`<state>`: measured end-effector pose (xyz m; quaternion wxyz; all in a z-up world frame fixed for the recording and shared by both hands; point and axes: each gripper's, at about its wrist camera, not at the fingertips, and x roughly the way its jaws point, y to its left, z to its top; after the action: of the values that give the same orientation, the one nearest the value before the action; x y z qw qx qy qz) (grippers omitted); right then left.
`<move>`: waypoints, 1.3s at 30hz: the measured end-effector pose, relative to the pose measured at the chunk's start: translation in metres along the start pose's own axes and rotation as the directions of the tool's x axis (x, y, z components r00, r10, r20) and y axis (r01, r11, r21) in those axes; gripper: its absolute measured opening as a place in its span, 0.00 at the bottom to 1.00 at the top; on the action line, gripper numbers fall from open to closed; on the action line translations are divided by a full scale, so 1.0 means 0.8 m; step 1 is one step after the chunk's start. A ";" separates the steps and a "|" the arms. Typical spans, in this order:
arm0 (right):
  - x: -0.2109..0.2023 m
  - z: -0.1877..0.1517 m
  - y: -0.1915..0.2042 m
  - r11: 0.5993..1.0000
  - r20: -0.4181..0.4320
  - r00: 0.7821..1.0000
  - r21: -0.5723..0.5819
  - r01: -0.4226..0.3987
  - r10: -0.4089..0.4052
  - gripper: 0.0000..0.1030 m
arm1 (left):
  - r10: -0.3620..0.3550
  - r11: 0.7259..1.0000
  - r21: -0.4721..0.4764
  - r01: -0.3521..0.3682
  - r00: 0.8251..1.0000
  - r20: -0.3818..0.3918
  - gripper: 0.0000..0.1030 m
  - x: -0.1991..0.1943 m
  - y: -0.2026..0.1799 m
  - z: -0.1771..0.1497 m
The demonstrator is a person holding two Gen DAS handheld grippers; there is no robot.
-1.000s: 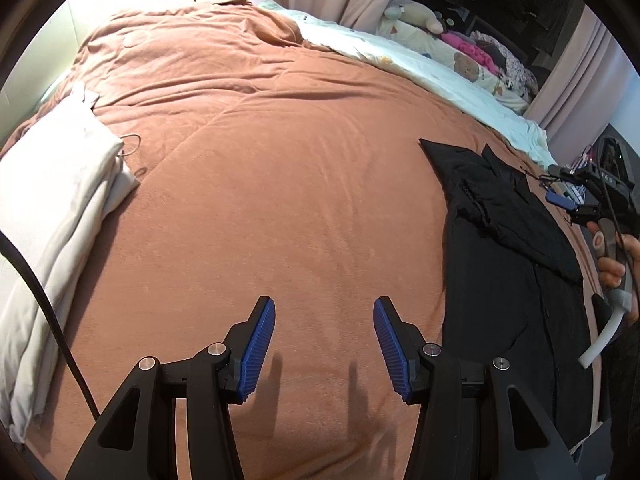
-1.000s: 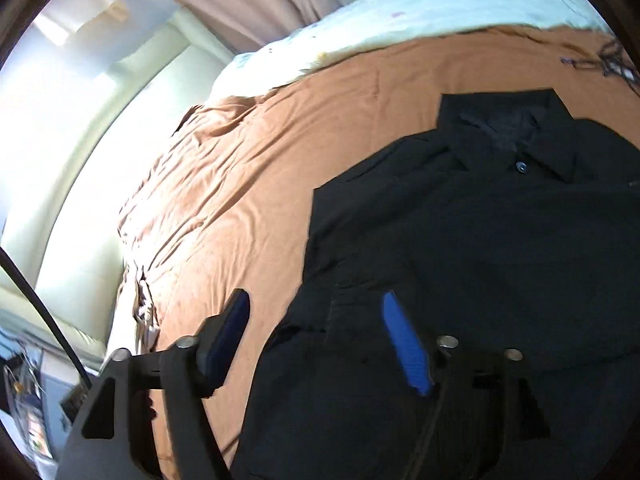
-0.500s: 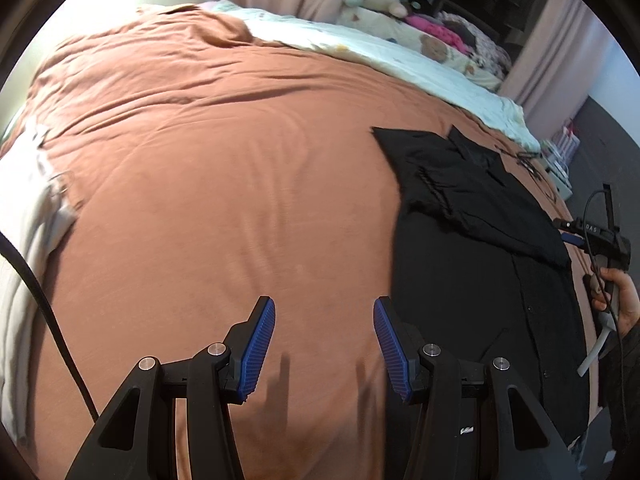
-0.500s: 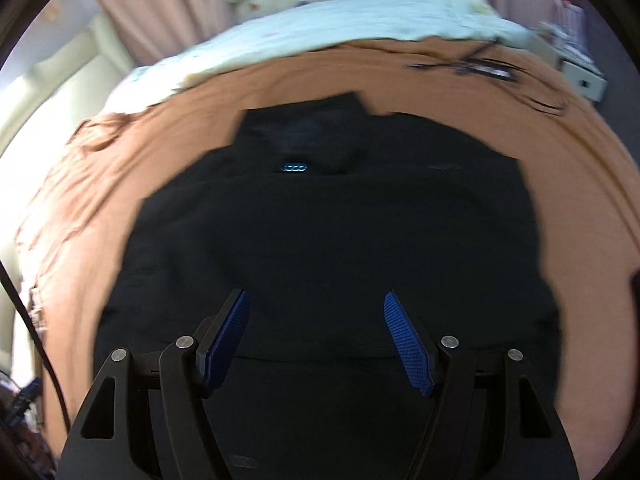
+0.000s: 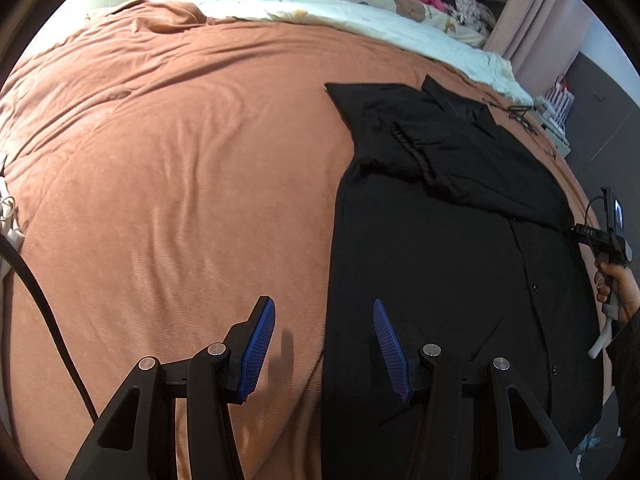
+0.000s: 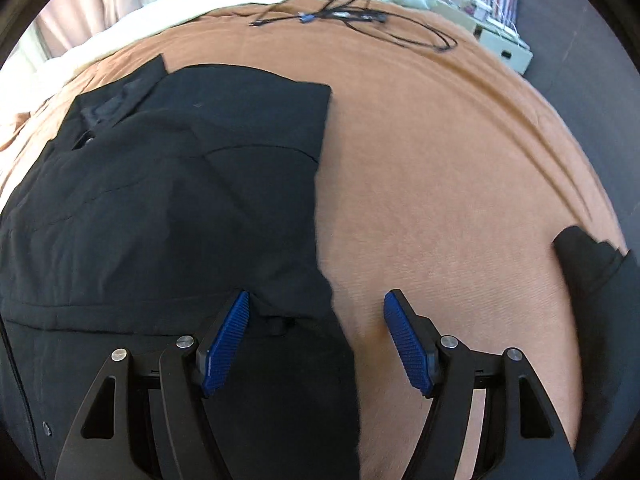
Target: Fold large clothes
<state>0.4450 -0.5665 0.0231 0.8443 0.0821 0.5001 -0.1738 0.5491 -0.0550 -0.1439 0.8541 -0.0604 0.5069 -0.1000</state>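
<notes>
A black button-up shirt (image 5: 448, 240) lies flat on the rust-brown bedspread (image 5: 180, 168), collar toward the far side and one sleeve folded across the chest. My left gripper (image 5: 324, 340) hovers open above the shirt's left edge, near the hem, with nothing between its blue pads. In the right wrist view the same shirt (image 6: 160, 200) fills the left half. My right gripper (image 6: 316, 336) hangs open above the shirt's right edge, one finger over black cloth, the other over the bedspread (image 6: 440, 180). A hand (image 5: 616, 288) holding the right gripper shows at the left view's right edge.
Black cables (image 6: 360, 20) lie tangled on the far part of the bed. A pale quilt (image 5: 360, 24) with stuffed toys runs along the far side. A dark piece of cloth (image 6: 588, 264) sits at the bed's right edge. A white box (image 6: 504, 44) stands beyond the bed.
Both grippers have swept sideways: the left one toward the shirt's left edge, leaving the folded pale clothes behind; the right one from over the chest to the shirt's right edge. Jaw gaps look unchanged.
</notes>
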 end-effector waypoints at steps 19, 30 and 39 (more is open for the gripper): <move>-0.064 -0.100 -0.027 0.985 -0.019 0.985 0.020 -0.170 0.171 0.66 | -0.017 0.998 -0.065 0.015 0.999 -0.042 0.52 -0.024 0.021 -0.070; -0.076 -0.182 -0.065 0.942 -0.081 0.940 0.064 -0.328 0.333 0.66 | -0.113 0.990 -0.089 0.106 0.990 -0.088 0.43 -0.033 0.013 -0.129; -0.100 -0.248 -0.088 0.864 -0.093 0.863 0.156 -0.479 0.496 0.56 | -0.260 0.954 -0.180 0.239 0.960 -0.102 0.32 -0.048 0.021 -0.163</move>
<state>0.2214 -0.5530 -0.0013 0.8195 0.2711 0.5045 0.0197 0.4183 -0.0302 -0.1767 0.7932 -0.1884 0.5540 -0.1685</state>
